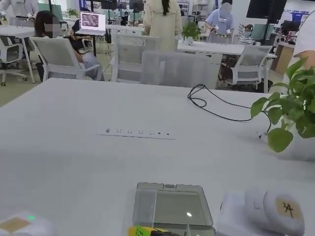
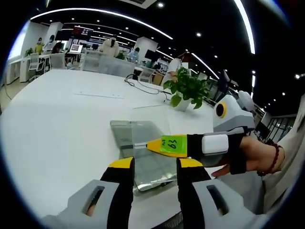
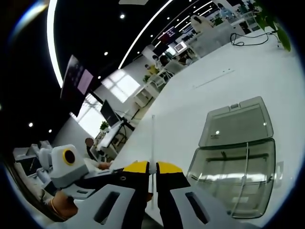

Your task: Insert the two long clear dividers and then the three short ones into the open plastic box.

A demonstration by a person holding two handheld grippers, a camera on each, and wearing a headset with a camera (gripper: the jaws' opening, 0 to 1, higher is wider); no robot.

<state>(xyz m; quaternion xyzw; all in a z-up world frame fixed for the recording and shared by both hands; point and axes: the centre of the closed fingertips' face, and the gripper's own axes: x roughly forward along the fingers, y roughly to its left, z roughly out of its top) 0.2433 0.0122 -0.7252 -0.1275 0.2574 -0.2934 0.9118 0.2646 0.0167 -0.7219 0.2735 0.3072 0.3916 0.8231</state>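
Open clear plastic box, lid flat; thin clear divider near it.

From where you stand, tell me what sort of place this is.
Probably an open-plan office or lab: rows of white desks, mesh chairs, an open laptop and strip ceiling lights.

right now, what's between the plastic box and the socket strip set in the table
Nothing: in the head view the white table is bare between the plastic box and the socket strip.

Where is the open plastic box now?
In the right gripper view the open plastic box lies on the white table, just right of the right tongs, its lid folded flat on the far side.
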